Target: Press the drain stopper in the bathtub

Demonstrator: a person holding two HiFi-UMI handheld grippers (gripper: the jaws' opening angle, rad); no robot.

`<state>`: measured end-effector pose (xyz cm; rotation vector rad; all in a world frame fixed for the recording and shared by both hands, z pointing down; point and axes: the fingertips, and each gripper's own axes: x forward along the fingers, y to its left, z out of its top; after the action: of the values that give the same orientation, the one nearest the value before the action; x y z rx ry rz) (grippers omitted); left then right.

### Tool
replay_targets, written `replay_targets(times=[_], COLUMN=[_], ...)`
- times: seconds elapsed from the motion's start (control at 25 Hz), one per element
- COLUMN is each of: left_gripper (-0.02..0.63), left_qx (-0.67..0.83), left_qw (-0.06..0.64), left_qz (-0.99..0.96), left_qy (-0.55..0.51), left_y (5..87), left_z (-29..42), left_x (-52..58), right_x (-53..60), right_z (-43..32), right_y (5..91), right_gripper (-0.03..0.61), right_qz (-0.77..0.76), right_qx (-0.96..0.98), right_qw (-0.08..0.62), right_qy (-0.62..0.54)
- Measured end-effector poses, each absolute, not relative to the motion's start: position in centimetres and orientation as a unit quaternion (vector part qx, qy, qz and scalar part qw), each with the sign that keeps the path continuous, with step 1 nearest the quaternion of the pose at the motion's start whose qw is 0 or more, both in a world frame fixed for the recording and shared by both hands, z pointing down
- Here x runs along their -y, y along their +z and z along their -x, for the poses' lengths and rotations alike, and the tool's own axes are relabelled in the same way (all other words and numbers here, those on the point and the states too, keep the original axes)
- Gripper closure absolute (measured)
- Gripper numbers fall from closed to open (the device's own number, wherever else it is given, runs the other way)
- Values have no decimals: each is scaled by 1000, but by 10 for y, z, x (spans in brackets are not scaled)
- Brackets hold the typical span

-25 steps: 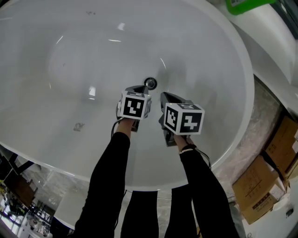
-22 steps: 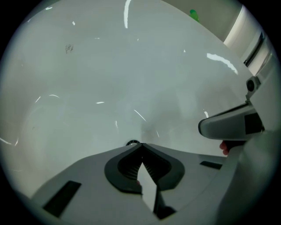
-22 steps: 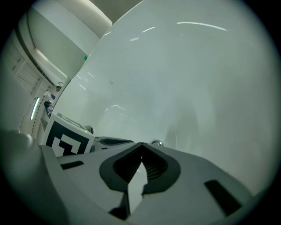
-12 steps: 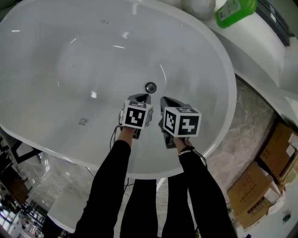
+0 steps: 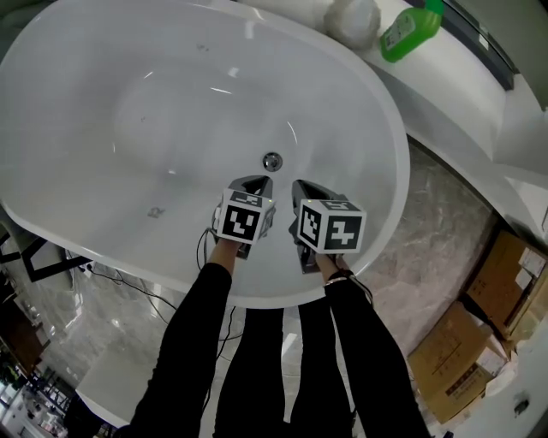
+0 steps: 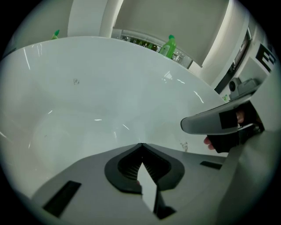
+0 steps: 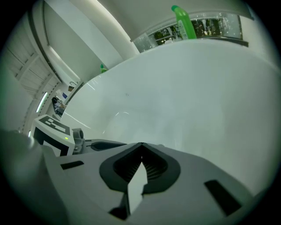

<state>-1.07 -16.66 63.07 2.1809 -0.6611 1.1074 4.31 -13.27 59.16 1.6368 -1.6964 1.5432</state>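
In the head view a small round chrome drain stopper (image 5: 272, 161) sits in the floor of the white oval bathtub (image 5: 103, 103). My left gripper (image 5: 259, 181) hovers just near of the stopper, jaws closed to a point and empty. My right gripper (image 5: 300, 186) hangs beside it on the right, also shut and empty. Neither touches the stopper. The left gripper view shows its shut jaws (image 6: 140, 145) over the tub wall, with the right gripper (image 6: 219, 123) at the right. The right gripper view shows its closed tip (image 7: 141, 145). The stopper is hidden in both gripper views.
A green bottle (image 5: 409, 32) and a white round object (image 5: 351, 19) stand on the ledge beyond the tub. Cardboard boxes (image 5: 505, 282) lie on the marble floor (image 5: 437, 214) at the right. Cables (image 5: 128, 278) run under the tub's near rim.
The head view has pulled back, so the tub looks smaller and more floor shows. Both grippers stay side by side and shut, now slightly further from the stopper.
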Motion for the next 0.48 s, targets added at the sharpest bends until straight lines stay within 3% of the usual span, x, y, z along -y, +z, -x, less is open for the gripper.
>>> replay_targets(times=[0.48], left_gripper=[606], left_qx=[261], left_qw=[270], left_qz=[-841], left_qy=[390], left_y=[559], left_z=[2], left_x=[153], right_x=[112], right_z=[-49], right_y=[537], right_gripper=[581], right_qz=[-572], right_qx=[629], right_qw=[153], right_qy=[504])
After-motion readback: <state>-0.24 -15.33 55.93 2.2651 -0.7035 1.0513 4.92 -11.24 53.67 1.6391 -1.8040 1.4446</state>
